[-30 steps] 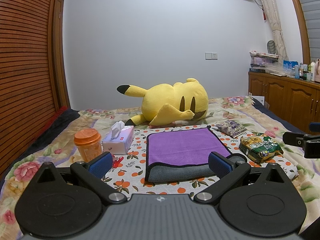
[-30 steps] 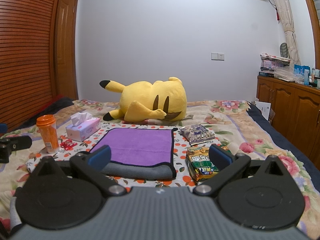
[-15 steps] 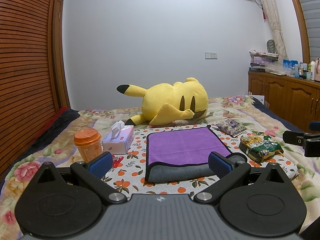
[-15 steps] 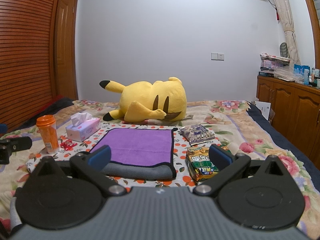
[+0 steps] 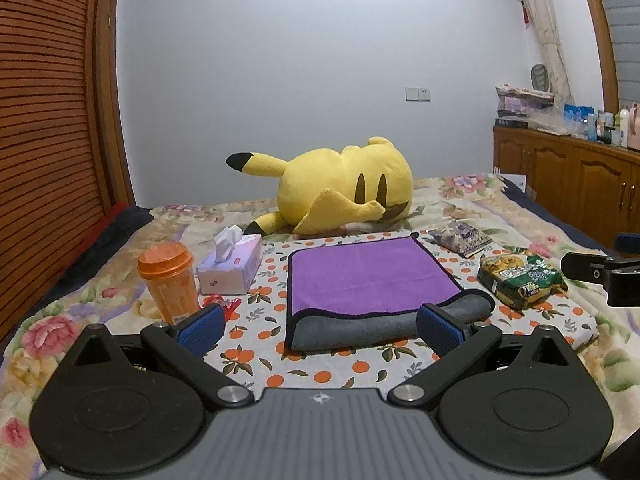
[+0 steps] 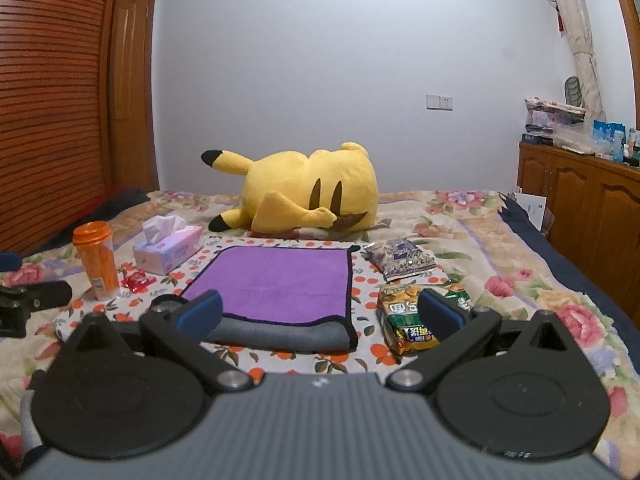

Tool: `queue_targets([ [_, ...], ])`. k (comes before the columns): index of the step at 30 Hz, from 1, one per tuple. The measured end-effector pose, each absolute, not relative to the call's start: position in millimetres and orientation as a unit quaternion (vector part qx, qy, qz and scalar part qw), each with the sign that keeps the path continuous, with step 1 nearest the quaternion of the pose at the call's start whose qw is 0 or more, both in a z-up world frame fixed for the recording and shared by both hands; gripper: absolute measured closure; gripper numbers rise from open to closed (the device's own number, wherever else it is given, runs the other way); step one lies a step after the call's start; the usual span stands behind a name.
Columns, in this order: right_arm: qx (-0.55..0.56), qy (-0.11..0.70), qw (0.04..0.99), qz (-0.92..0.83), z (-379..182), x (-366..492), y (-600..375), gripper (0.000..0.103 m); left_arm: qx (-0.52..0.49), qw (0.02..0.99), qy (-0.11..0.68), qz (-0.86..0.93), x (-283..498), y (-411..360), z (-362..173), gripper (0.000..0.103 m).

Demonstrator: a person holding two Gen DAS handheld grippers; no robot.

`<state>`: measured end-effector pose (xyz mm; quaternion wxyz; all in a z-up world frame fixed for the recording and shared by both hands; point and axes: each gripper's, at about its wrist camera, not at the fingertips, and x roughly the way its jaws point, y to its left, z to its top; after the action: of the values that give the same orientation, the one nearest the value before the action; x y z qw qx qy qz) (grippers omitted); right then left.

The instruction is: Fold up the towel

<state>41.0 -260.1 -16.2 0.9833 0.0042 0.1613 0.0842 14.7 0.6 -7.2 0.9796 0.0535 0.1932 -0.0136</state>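
Observation:
A purple towel (image 5: 368, 274) with a black hem and grey underside lies folded on an orange-print cloth (image 5: 320, 364) on the bed; its grey fold faces me. It also shows in the right wrist view (image 6: 276, 280). My left gripper (image 5: 320, 330) is open and empty, held just short of the towel's near edge. My right gripper (image 6: 320, 314) is open and empty, also just short of the near edge. The right gripper's tip shows at the right edge of the left wrist view (image 5: 596, 272).
An orange cup (image 5: 168, 280), a tissue box (image 5: 230, 266) and a red wrapper (image 5: 220, 304) lie left of the towel. Two snack bags (image 5: 520, 280) (image 5: 460, 238) lie right of it. A yellow plush toy (image 5: 344, 190) lies behind. Wooden cabinets (image 5: 568, 184) stand at right.

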Motion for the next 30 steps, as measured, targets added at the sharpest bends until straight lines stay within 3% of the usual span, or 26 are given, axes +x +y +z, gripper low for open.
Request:
queue_targets([
  [30, 0.006, 0.217, 0.972, 0.092, -36, 89, -249, 0.000, 0.054, 0.967, 0.247, -0.027, 72, -1, -27, 0.000],
])
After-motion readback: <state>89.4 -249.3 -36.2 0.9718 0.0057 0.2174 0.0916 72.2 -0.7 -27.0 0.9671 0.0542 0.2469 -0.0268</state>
